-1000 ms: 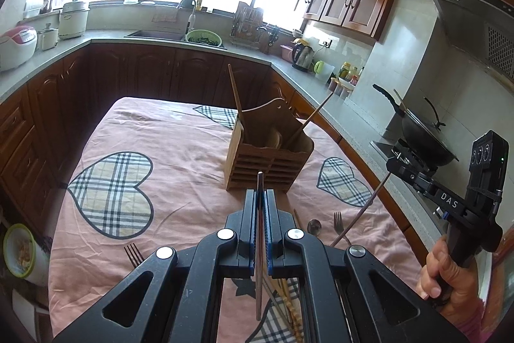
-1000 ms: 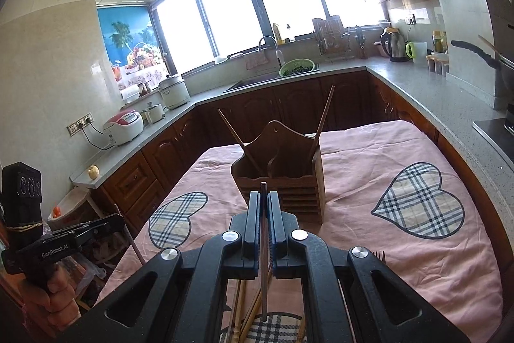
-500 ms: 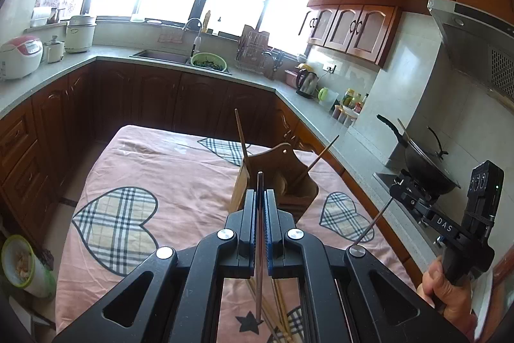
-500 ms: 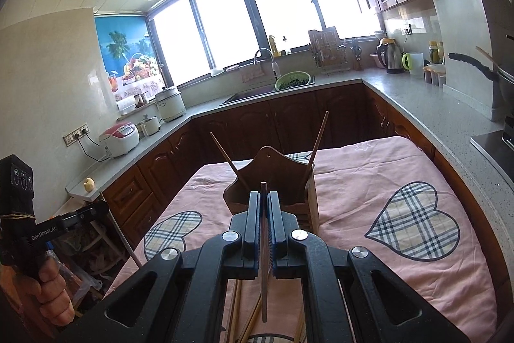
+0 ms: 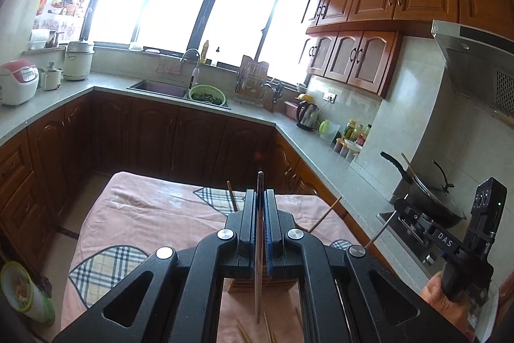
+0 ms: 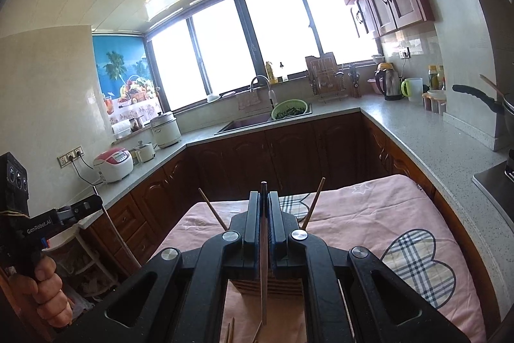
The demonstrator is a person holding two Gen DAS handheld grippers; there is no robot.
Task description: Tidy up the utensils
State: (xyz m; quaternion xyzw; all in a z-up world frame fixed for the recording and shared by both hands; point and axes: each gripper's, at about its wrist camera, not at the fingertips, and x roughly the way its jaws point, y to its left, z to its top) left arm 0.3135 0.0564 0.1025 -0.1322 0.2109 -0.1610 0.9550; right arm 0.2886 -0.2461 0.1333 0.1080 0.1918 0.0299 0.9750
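Observation:
My left gripper [image 5: 259,198] is shut on a brown chopstick [image 5: 258,272] held upright between the pads. My right gripper [image 6: 264,201] is shut on another chopstick [image 6: 263,278], also upright. Both are raised above the pink-clothed table [image 5: 154,214]. The wooden utensil holder [image 5: 257,286] is mostly hidden behind my left gripper; it also shows in the right wrist view [image 6: 270,286]. Two chopsticks [image 6: 212,209] stick out of it at either side. Loose chopsticks [image 5: 266,327] lie on the cloth below. The right gripper shows at the right of the left wrist view [image 5: 449,243].
Dark wooden cabinets and a grey counter [image 5: 257,114] ring the table. A wok [image 5: 430,195] sits on the stove at right. A sink with a green colander [image 6: 289,110] is under the windows. A bowl [image 5: 19,288] sits low at the left.
Both grippers have lifted and tilted upward with their chopsticks; the utensil holder has dropped low in both views, now mostly hidden behind the jaws.

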